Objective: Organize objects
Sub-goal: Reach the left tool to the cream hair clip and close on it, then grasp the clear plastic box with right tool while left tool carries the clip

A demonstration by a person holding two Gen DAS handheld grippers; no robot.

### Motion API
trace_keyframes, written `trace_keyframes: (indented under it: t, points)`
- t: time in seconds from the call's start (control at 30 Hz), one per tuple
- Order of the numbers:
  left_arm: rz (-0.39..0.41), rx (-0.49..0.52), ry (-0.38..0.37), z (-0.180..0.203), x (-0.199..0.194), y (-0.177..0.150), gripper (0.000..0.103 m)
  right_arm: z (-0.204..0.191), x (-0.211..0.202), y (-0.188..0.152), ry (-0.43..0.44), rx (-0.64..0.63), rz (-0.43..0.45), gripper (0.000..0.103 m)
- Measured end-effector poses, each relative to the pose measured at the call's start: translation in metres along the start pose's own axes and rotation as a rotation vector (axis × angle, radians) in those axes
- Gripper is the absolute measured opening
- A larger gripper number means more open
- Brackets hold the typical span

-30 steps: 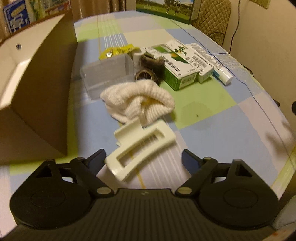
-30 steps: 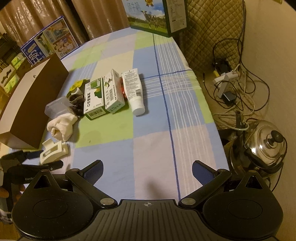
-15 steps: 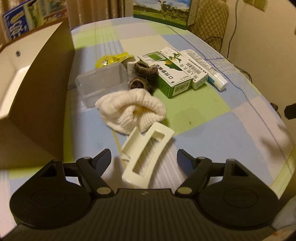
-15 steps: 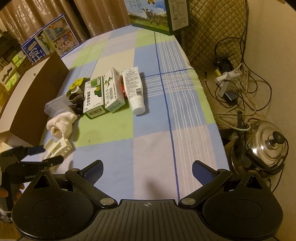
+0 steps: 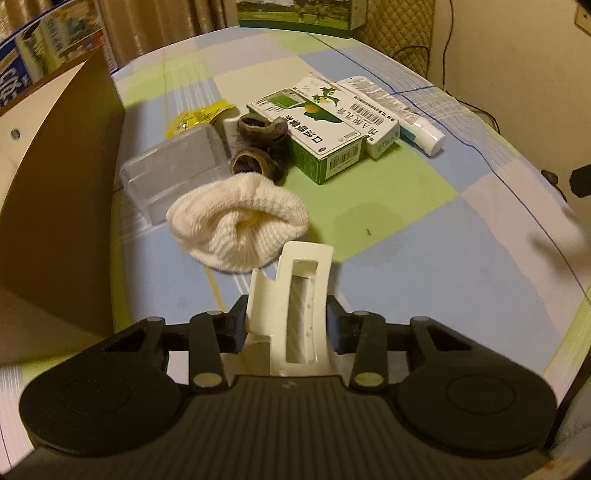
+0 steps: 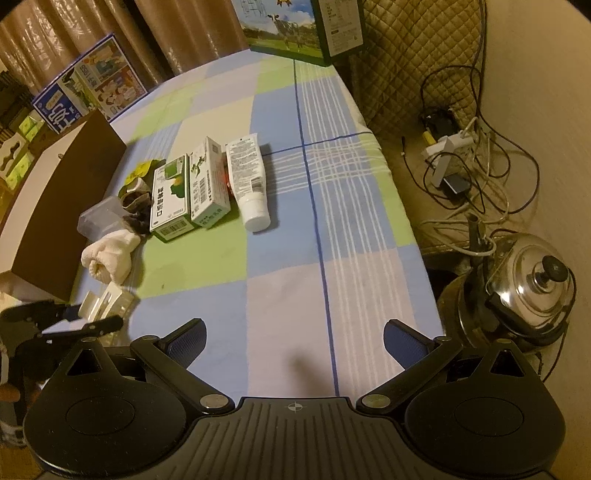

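1. Since the earlier frame, my left tongs (image 5: pixel 286 328) have been closing around the cream hair clip (image 5: pixel 295 295); both pads are now pinching it at lower centre, on the desk (image 5: pixel 461 229).
2. My right tongs (image 6: pixel 293 338) are hanging spread and empty.
3. I am judging the grasp step done; next I am lifting the clip toward the brown box (image 5: pixel 55 192) at left.

A checked tablecloth (image 6: pixel 288 258) in blue, green and pale squares covers the table. Off its right edge, a steel kettle (image 6: pixel 524 295) sits low beside a tangle of cables (image 6: pixel 476 173) and a white power strip (image 6: pixel 448 144). A quilted chair back (image 6: pixel 417 55) stands behind. Curtains (image 6: pixel 177 33) hang at the far side.
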State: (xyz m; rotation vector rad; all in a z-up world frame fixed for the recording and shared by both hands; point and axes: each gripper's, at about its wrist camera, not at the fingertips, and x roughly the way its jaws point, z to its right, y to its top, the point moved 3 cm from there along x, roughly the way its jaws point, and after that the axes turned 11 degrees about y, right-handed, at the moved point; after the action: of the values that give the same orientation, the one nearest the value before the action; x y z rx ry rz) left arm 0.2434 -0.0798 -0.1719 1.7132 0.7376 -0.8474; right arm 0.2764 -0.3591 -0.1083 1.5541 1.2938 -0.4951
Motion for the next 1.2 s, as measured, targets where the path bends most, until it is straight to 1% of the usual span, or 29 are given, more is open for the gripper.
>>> trace_keyframes:
  t: [0.13, 0.2, 0.3, 0.37, 0.53, 0.67, 0.8, 0.87, 0.97, 1.07, 1.2]
  points:
    - [-0.006, -0.062, 0.003, -0.001, -0.008, -0.007, 0.036, -0.004, 0.005, 0.006, 0.032, -0.037, 0.000, 0.099]
    - [-0.006, -0.105, 0.004, -0.003, -0.016, -0.011, 0.036, -0.007, 0.010, 0.009, 0.061, -0.052, -0.009, 0.092]
    - [-0.007, -0.164, 0.021, -0.009, -0.029, -0.018, 0.036, -0.013, 0.017, 0.015, 0.114, -0.084, -0.017, 0.086]
    - [-0.011, -0.199, 0.049, -0.016, -0.038, -0.023, 0.036, -0.021, 0.023, 0.020, 0.152, -0.128, -0.023, 0.084]
    - [-0.026, -0.315, 0.138, -0.042, -0.058, -0.039, 0.036, -0.055, 0.043, 0.036, 0.254, -0.301, -0.040, 0.075]
    - [-0.033, -0.445, 0.228, -0.073, -0.076, -0.056, 0.036, -0.090, 0.062, 0.054, 0.337, -0.458, -0.047, 0.065]
    - [-0.048, -0.531, 0.302, -0.102, -0.094, -0.072, 0.036, -0.125, 0.083, 0.069, 0.408, -0.608, -0.046, 0.056]
    - [-0.049, -0.567, 0.335, -0.117, -0.102, -0.079, 0.036, -0.142, 0.095, 0.075, 0.425, -0.679, -0.045, 0.054]
    - [-0.051, -0.619, 0.365, -0.141, -0.111, -0.086, 0.036, -0.163, 0.115, 0.082, 0.457, -0.778, -0.048, 0.052]
    - [-0.050, -0.632, 0.391, -0.163, -0.116, -0.090, 0.036, -0.183, 0.136, 0.087, 0.478, -0.872, -0.061, 0.051]
    - [-0.053, -0.651, 0.406, -0.190, -0.118, -0.091, 0.036, -0.202, 0.163, 0.091, 0.480, -0.975, -0.095, 0.051]
